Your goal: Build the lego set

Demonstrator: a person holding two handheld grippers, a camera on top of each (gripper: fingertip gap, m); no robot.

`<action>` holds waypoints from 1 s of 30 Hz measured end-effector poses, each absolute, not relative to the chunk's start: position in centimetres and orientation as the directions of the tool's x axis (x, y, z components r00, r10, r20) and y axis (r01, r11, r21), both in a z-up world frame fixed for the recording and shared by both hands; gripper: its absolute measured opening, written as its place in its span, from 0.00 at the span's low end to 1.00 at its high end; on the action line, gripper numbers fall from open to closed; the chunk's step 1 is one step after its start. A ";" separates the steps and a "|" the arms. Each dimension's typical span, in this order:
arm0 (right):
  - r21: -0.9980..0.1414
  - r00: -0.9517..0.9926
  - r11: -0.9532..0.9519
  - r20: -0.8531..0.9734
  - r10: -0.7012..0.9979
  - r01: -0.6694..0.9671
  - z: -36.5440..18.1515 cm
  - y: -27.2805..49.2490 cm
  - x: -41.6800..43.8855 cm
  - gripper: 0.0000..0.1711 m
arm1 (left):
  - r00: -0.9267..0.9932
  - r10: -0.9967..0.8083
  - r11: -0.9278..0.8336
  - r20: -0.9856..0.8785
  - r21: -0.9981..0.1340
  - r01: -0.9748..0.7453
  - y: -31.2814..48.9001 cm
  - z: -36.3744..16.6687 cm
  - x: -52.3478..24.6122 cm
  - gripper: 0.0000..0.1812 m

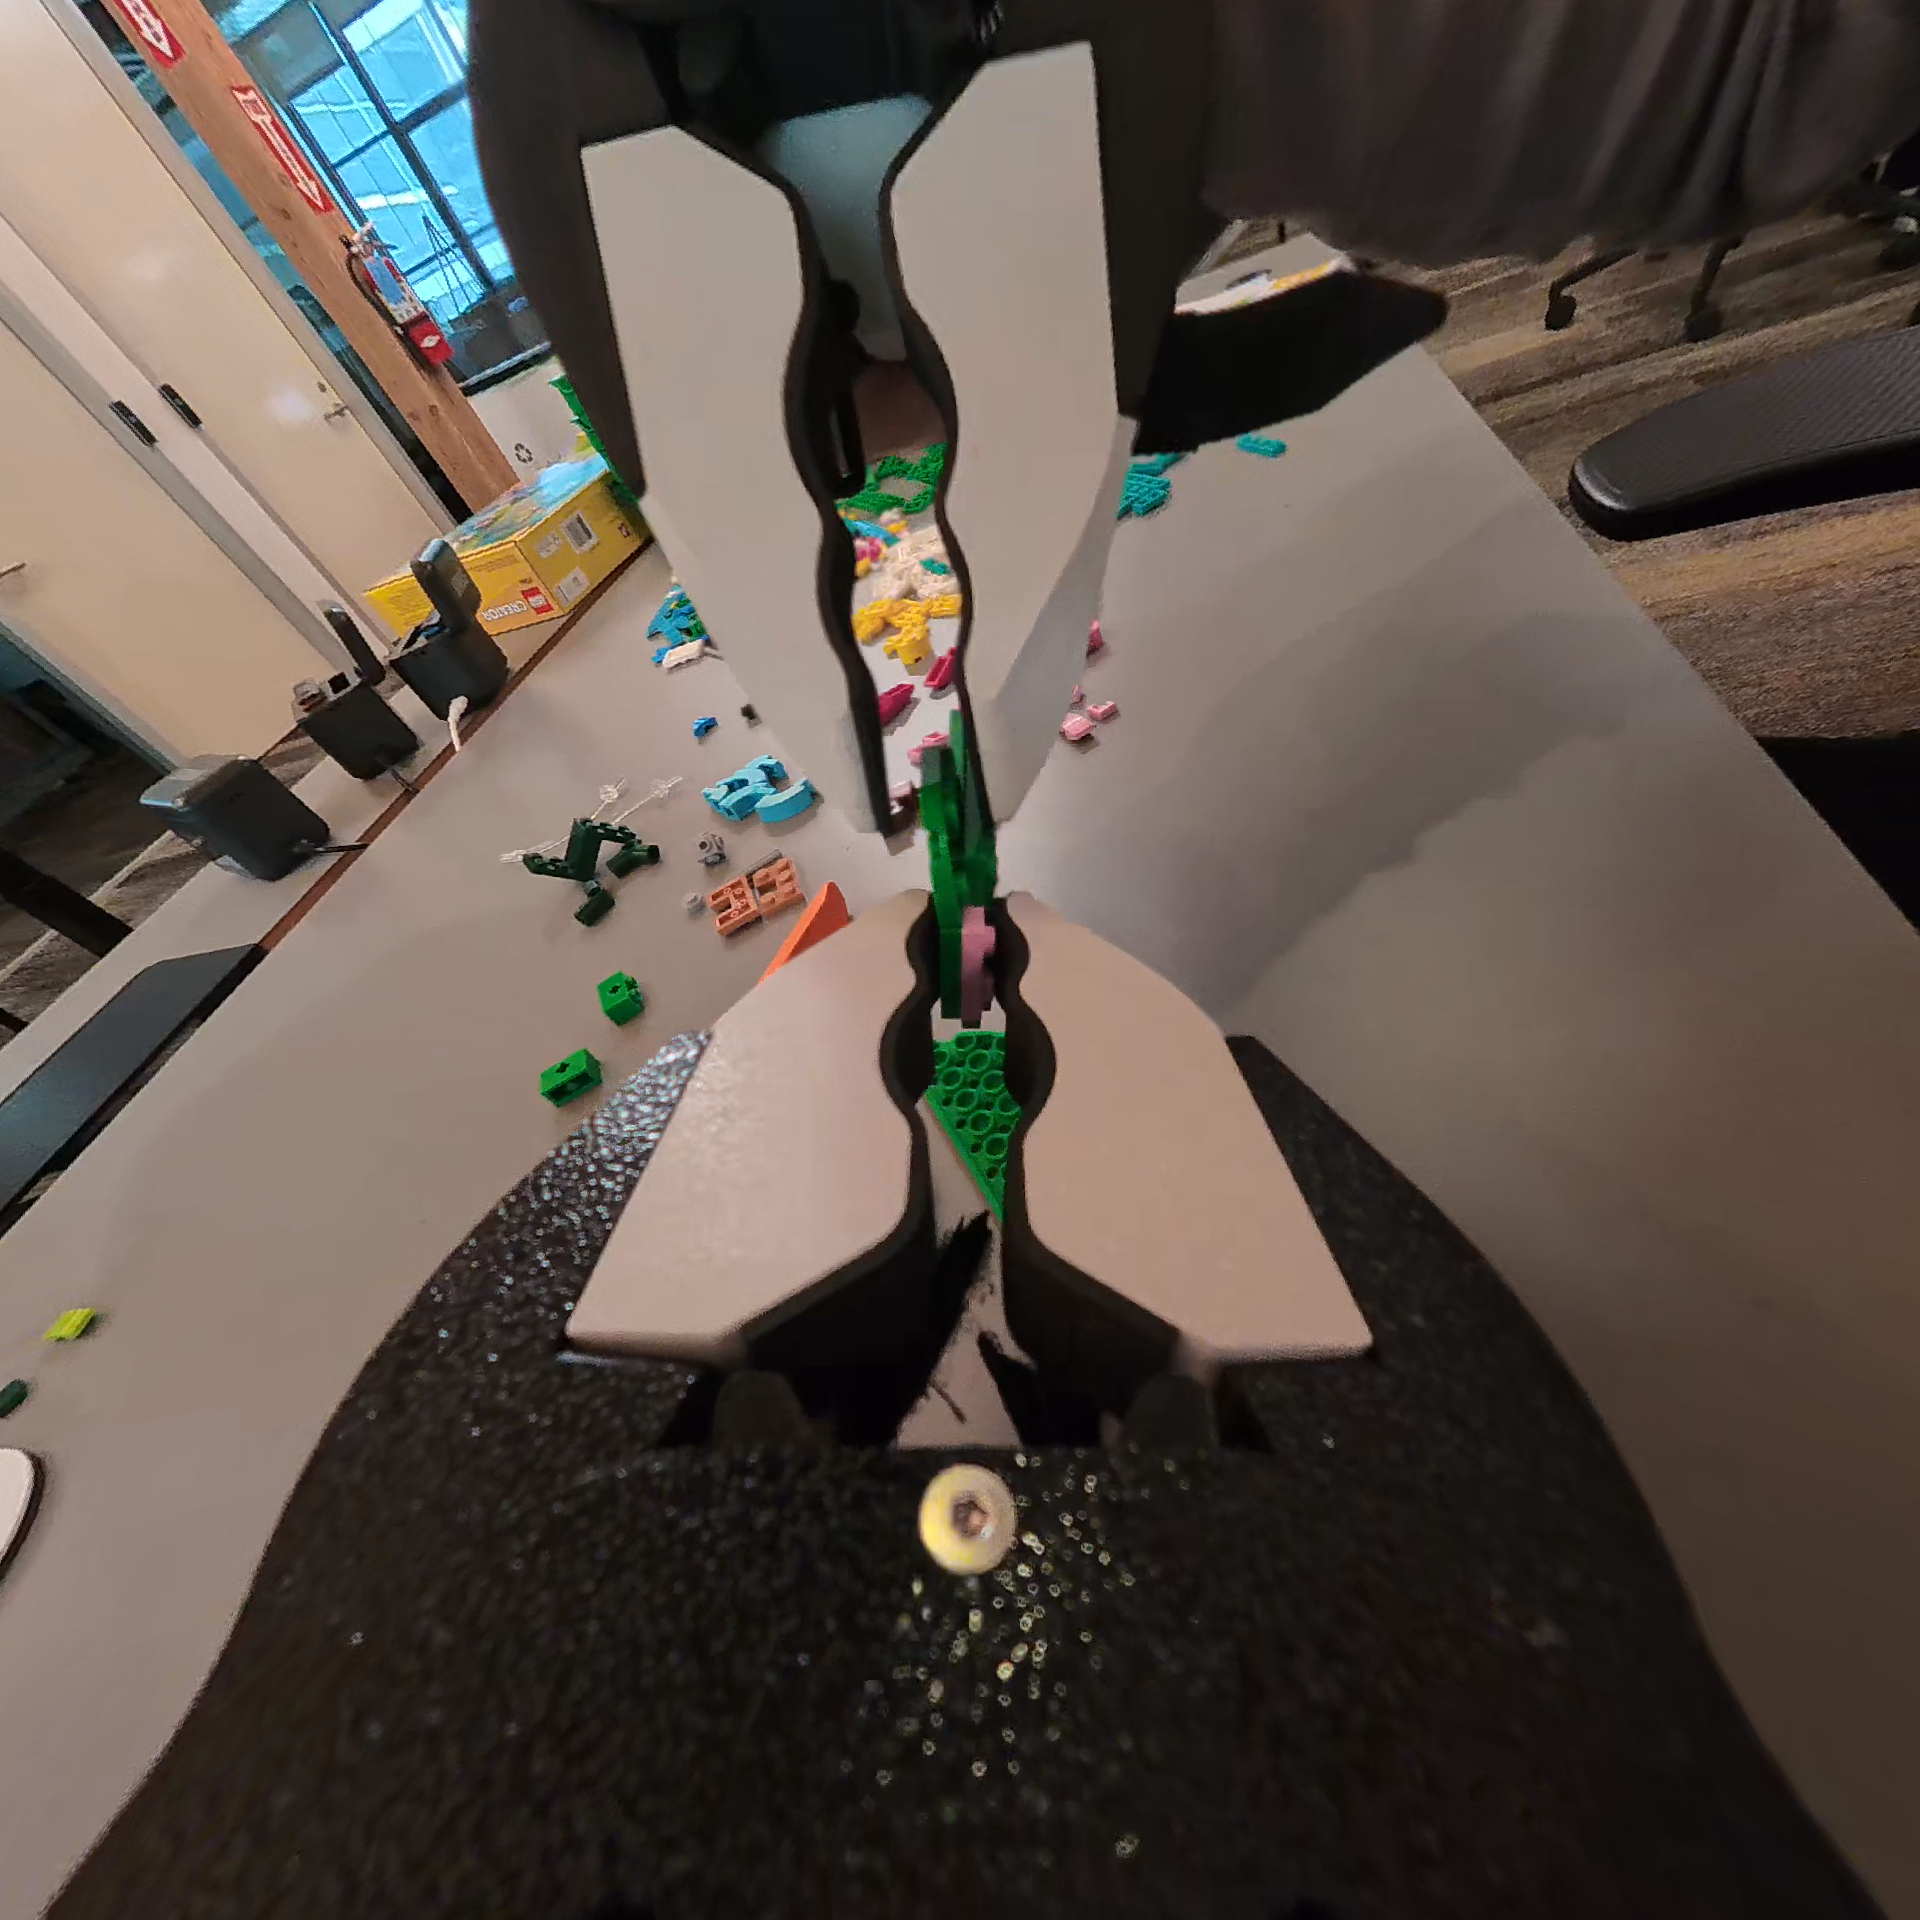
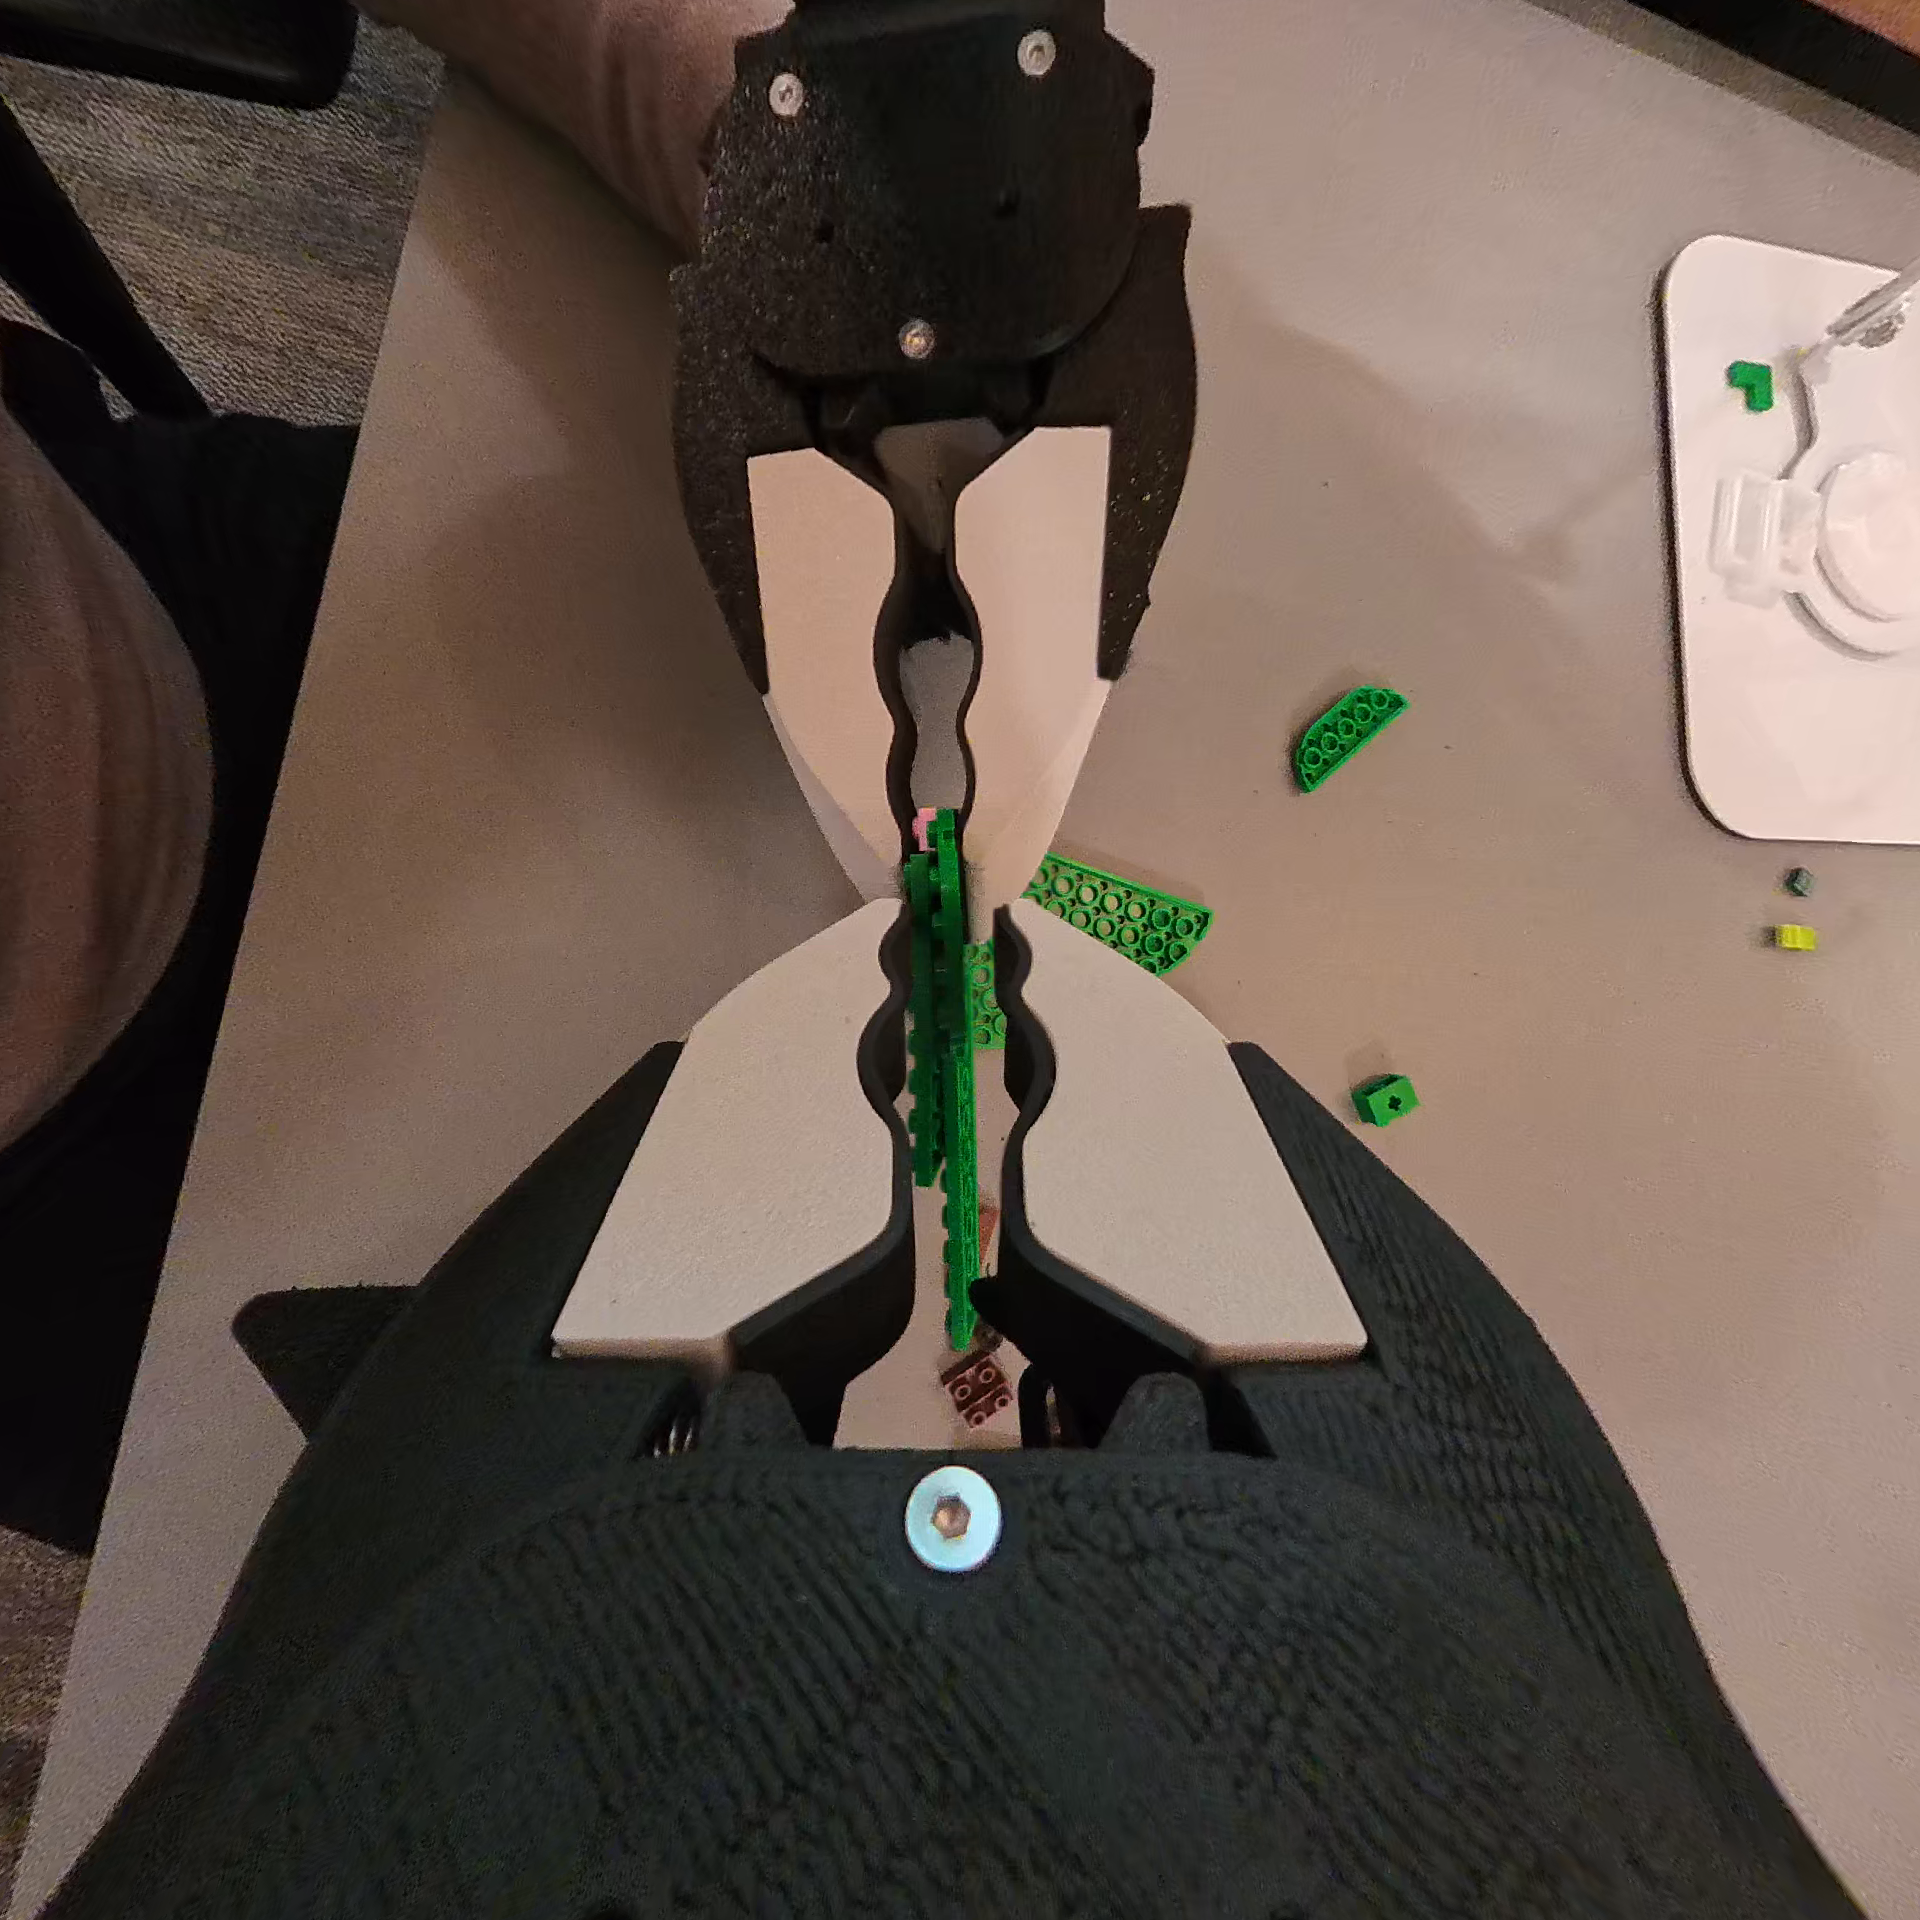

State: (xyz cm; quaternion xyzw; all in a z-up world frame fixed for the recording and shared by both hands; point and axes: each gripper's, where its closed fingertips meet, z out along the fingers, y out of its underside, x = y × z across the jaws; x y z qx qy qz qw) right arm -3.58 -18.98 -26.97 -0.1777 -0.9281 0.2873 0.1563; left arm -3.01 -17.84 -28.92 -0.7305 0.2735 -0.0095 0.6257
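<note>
- The left gripper (image 1: pixel 961 940) and the right gripper (image 2: pixel 951 935) meet tip to tip, both pinching the green plate stack (image 2: pixel 945 1081), mid-frame above the table (image 1: pixel 1351 831).
- It looks light, stiff and snap-apart; hold its flat sides.
- Loose bricks (image 1: pixel 904 613) lie at upper middle.

Plate stack (image 2: pixel 940 1049): green, with a pink piece (image 1: pixel 977 935) on it. Table (image 1: pixel 1403 831): plain grey. Loose bricks: green cubes (image 1: pixel 569 1075), light-blue curves (image 1: pixel 753 795), yellow heap (image 1: pixel 904 618), tan plates (image 1: pixel 756 894). Box (image 1: pixel 520 566): yellow. Tray (image 2: pixel 1766 675): white. Grippers: speckled black bodies, pale grey jaws edged black.
</note>
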 end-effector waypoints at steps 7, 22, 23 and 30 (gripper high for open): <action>-0.575 -0.895 0.782 0.181 0.408 0.241 -26.9 -18.8 -3.4 0.06 | 0.844 -0.425 -0.067 -0.327 -0.919 -0.390 -17.9 -29.0 -2.7 0.04; -0.553 -0.900 0.797 0.177 0.398 0.244 -26.8 -19.0 -3.2 0.02 | 0.842 -0.429 -0.057 -0.329 -0.920 -0.388 -18.0 -28.9 -2.7 0.04; -0.557 -0.898 0.795 0.182 0.400 0.241 -26.8 -19.0 -3.2 0.02 | 0.844 -0.426 -0.057 -0.328 -0.921 -0.386 -18.0 -28.8 -2.8 0.04; -0.572 -0.882 0.786 0.216 0.419 0.234 -26.4 -19.1 -3.6 0.01 | 0.854 -0.414 -0.044 -0.314 -0.931 -0.363 -18.0 -28.4 -3.1 0.04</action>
